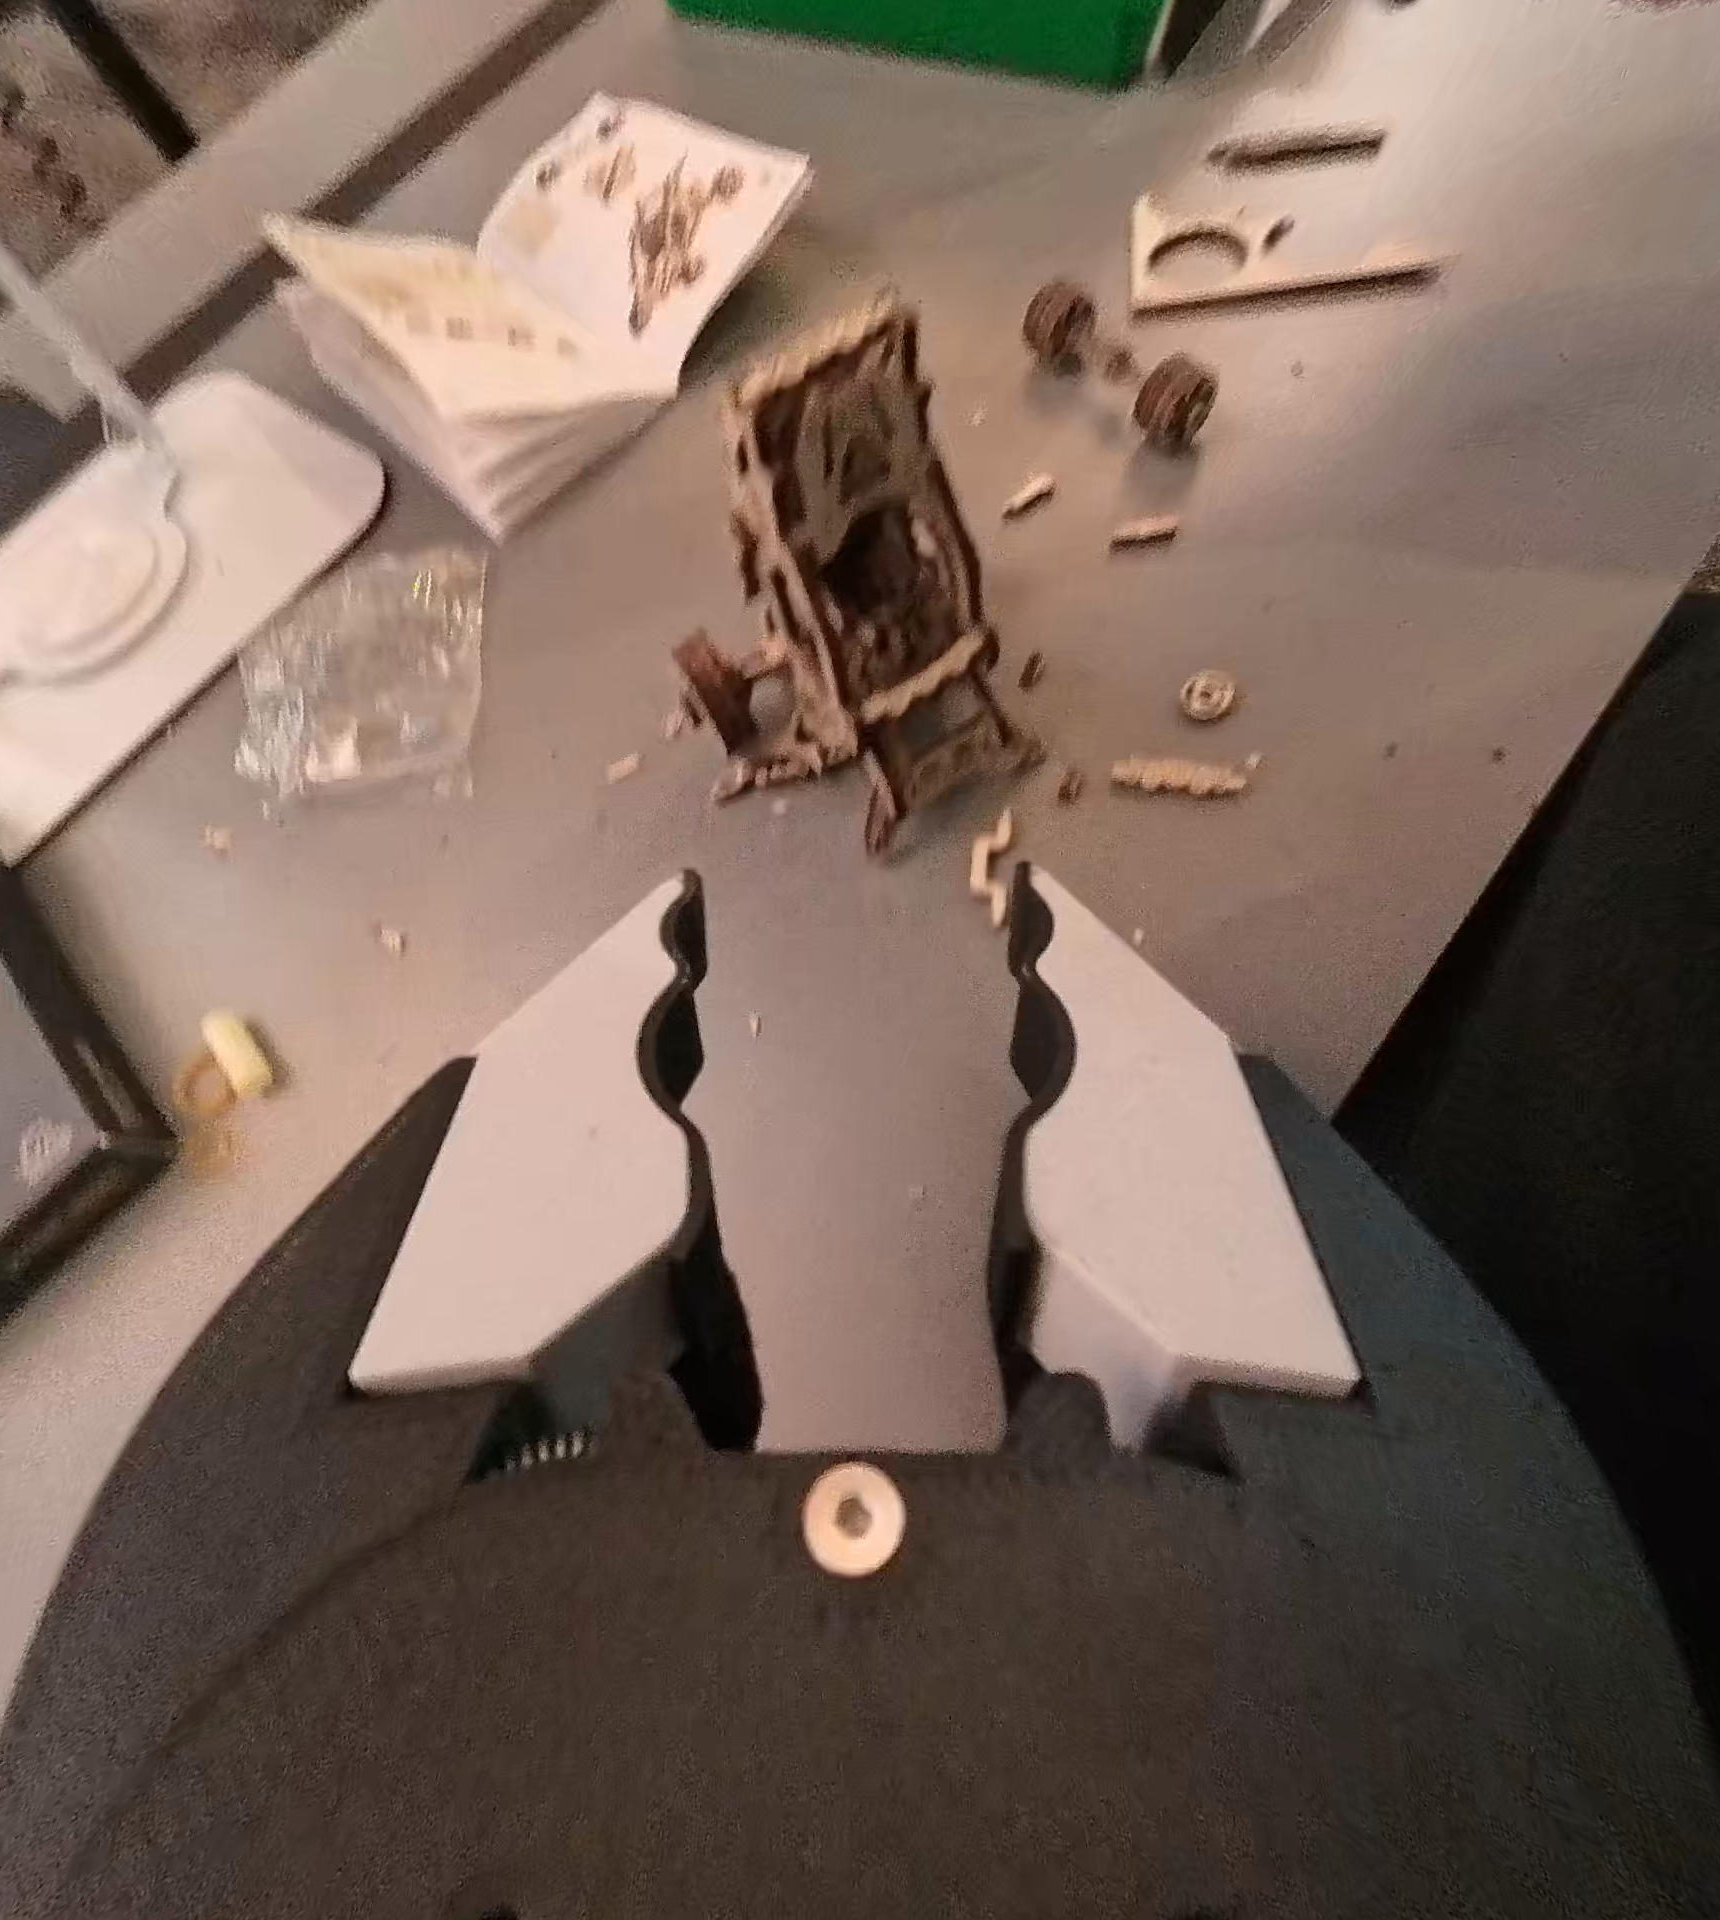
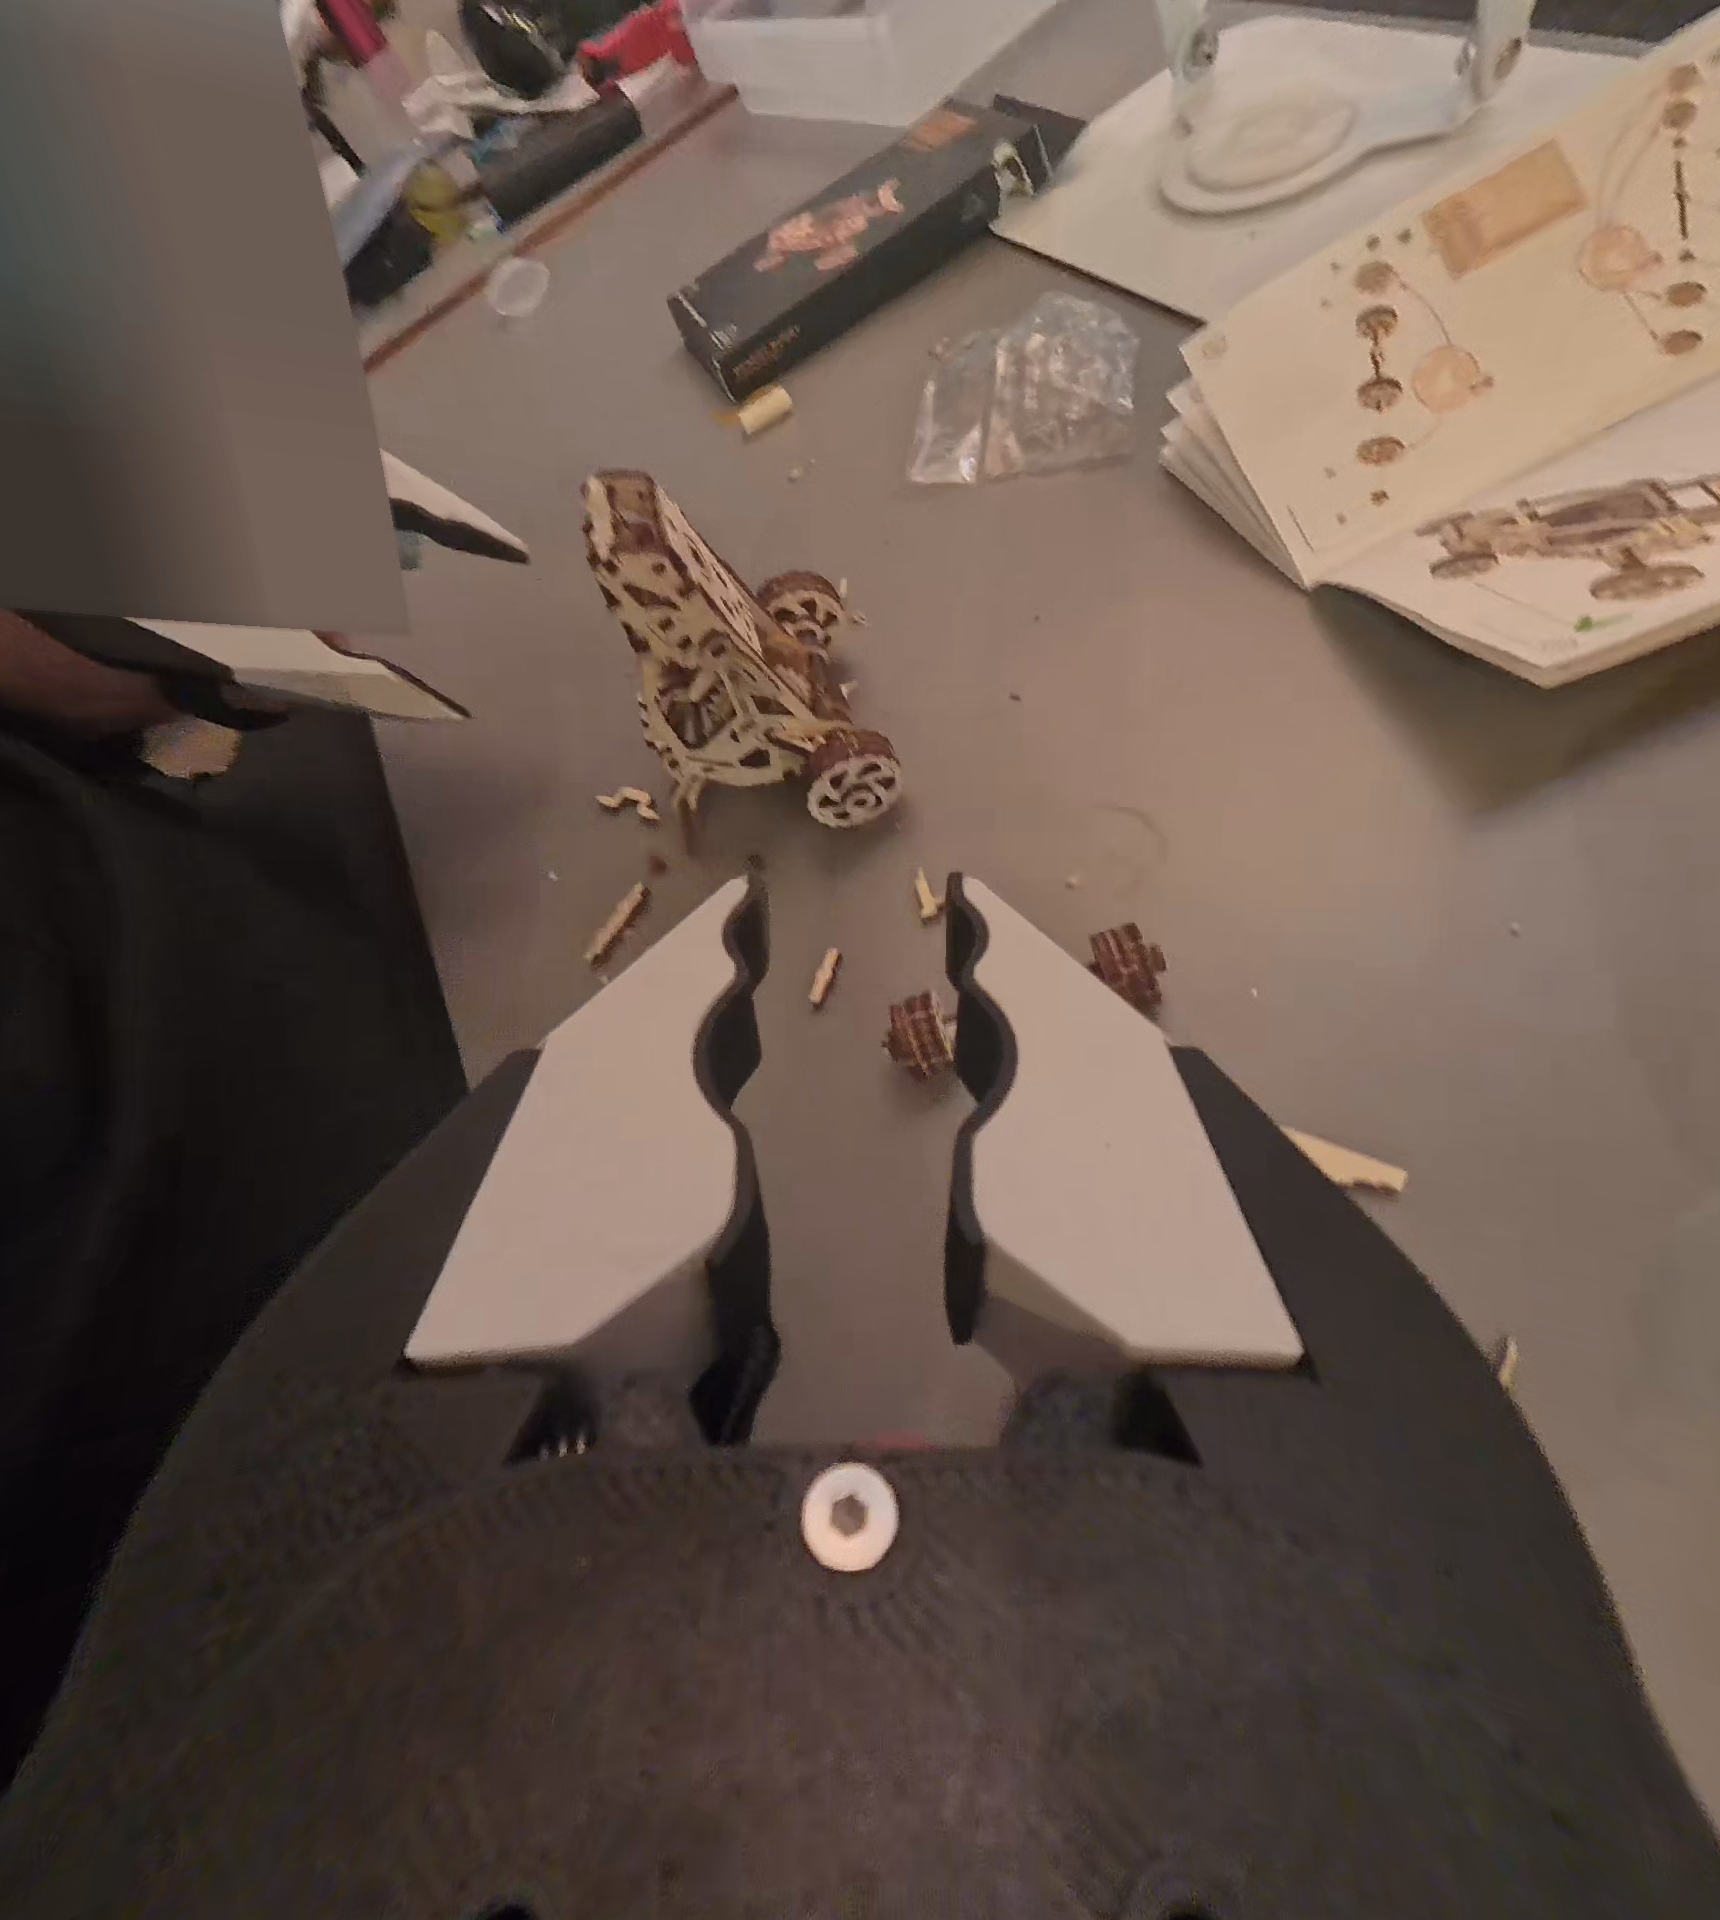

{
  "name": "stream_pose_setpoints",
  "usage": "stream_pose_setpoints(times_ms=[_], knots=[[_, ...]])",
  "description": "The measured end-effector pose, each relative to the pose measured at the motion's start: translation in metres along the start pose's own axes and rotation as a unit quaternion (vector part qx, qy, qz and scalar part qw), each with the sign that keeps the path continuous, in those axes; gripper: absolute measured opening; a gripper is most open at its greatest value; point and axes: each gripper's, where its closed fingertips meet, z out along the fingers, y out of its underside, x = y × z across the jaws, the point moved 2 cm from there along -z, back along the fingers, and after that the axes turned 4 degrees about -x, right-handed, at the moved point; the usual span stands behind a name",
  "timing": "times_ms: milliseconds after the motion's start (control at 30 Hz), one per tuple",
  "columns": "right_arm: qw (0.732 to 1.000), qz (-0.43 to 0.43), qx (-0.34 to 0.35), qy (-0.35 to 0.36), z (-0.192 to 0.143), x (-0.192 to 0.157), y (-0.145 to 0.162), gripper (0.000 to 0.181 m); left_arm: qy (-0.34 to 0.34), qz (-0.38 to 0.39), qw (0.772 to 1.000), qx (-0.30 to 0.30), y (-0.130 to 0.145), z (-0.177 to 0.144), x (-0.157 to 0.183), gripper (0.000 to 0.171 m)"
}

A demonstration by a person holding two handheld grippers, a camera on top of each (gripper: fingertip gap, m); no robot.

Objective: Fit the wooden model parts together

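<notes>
Our left gripper point(image 1: 851, 894), with its grey wedge fingers and black wavy pads, hangs released and empty above the grey table point(image 1: 1355, 540), and our right gripper point(image 2: 851, 899) is likewise spread apart with nothing between its jaws. Just beyond the right gripper's tips lie the pair of small dark wooden wheels on a short axle point(image 2: 1027, 992), partly hidden behind its right finger point(image 2: 1074, 1122), with a short pale wooden peg point(image 2: 824, 977) in the gap and more pegs scattered near. Farther out, in the middle of the table, the half-built pale and brown laser-cut wooden model point(image 2: 731, 665) leans on its one fitted wheel pair; the left wrist view, which is blurred, shows the same model point(image 1: 861, 582) straight ahead of the left gripper. Far and to the right in the right wrist view lie the open white instruction booklet point(image 2: 1521, 353), a crumpled clear plastic bag point(image 2: 1027, 390) and a long black box point(image 2: 866, 234). We judge the step to be picking up the loose wheel pair: we should close the right gripper gently on the axle or one wheel, keep it level, and steady the model's frame with the left gripper before pressing anything in.
</notes>
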Motion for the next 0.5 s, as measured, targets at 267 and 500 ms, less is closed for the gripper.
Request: stream_pose_setpoints(times_ms=[267, 500], knots=[[0.995, -0.02, -0.062, 0.079, -0.005, 0.005, 0.018, 0.034, -0.025, -0.078, 0.994, -0.078, 0.049, -0.008, -0.047, 0.06], [0.983, 0.0, -0.127, 0.133, 0.003, 0.022, 0.043, 0.036, 0.033, -0.087, 0.995, -0.018, 0.003, 0.025, -0.01, 0.071]])
